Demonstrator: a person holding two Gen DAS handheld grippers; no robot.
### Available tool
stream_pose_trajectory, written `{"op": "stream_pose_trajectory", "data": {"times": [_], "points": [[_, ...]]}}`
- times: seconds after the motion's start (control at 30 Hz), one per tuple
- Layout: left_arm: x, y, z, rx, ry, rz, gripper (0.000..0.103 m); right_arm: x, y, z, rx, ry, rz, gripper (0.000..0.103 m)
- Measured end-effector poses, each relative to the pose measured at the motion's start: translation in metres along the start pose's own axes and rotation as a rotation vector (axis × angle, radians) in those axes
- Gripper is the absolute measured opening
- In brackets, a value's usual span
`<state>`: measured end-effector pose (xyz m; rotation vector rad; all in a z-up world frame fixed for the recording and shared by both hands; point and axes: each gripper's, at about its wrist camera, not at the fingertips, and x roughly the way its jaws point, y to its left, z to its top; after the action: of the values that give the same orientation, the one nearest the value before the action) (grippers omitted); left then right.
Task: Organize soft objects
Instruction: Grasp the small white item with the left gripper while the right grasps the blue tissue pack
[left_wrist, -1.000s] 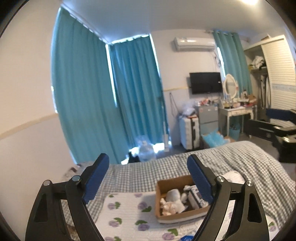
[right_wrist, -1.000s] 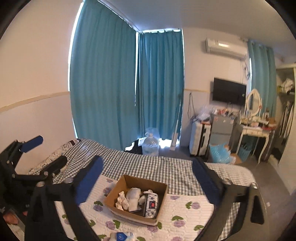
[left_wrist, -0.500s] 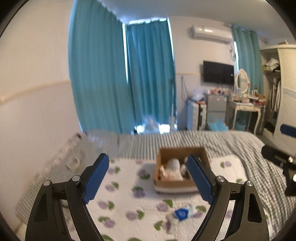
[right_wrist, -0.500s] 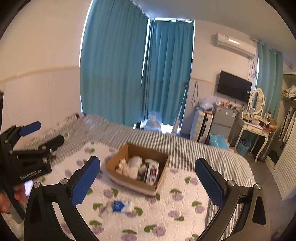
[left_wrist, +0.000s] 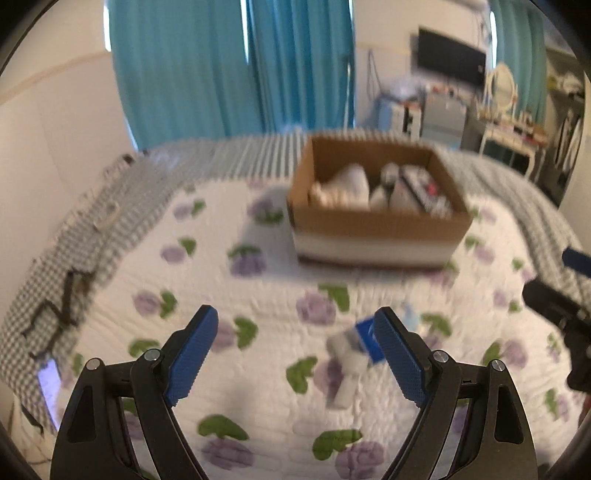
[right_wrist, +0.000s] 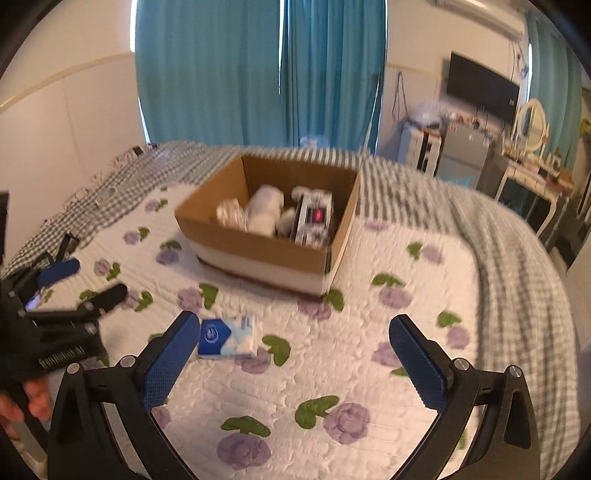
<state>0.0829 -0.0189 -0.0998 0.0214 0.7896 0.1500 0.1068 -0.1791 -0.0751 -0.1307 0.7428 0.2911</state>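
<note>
Approach step: both the left gripper (left_wrist: 295, 345) and right gripper (right_wrist: 293, 343) gape empty; next, probably grasp the tissue pack (right_wrist: 228, 336), lower left, for the cardboard box (right_wrist: 258, 254).

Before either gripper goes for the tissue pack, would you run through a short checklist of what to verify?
1. Left gripper open and empty: ok.
2. Right gripper open and empty: ok.
3. Tissue pack lying free on the quilt, outside the box: ok.
4. Pack between a gripper's fingers: not ok; it lies ahead, by the right gripper's left finger.
5. Room left in the box: ok, its left part looks free.
6. Sharp view: not ok, left wrist view is blurred.
</note>
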Motion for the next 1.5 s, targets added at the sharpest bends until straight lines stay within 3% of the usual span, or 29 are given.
{"op": "stream_pose_trajectory", "data": {"times": [0.27,0.43,0.6,0.67,0.73,1.03,1.2,1.5], "points": [[0.071,-0.021,-0.044,0.039,0.203,-0.027,0.085,0.063,-0.009,-0.020,0.074,0.109,0.009,0.103],[0.086,-0.030,-0.053,0.059,0.254,-0.060,0.083,0.082,-0.017,-0.024,0.133,0.148,0.020,0.103],[0.098,-0.038,-0.049,0.064,0.264,-0.104,0.064,0.093,-0.019,-0.027,0.147,0.183,0.018,0.103],[0.098,-0.042,-0.050,0.079,0.270,-0.160,0.040,0.095,-0.018,-0.027,0.145,0.191,0.014,0.103],[0.094,-0.047,-0.053,0.098,0.267,-0.198,0.029,0.096,-0.017,-0.027,0.138,0.197,0.006,0.103],[0.068,-0.016,-0.046,0.041,0.249,-0.244,0.028,0.085,-0.001,-0.014,0.103,0.170,-0.008,0.103],[0.060,0.015,-0.030,0.011,0.213,-0.232,0.028,0.090,0.017,-0.007,0.093,0.193,0.012,0.103],[0.077,0.039,-0.008,0.058,0.189,-0.175,0.028,0.126,0.062,-0.017,0.008,0.273,0.027,0.103]]}}
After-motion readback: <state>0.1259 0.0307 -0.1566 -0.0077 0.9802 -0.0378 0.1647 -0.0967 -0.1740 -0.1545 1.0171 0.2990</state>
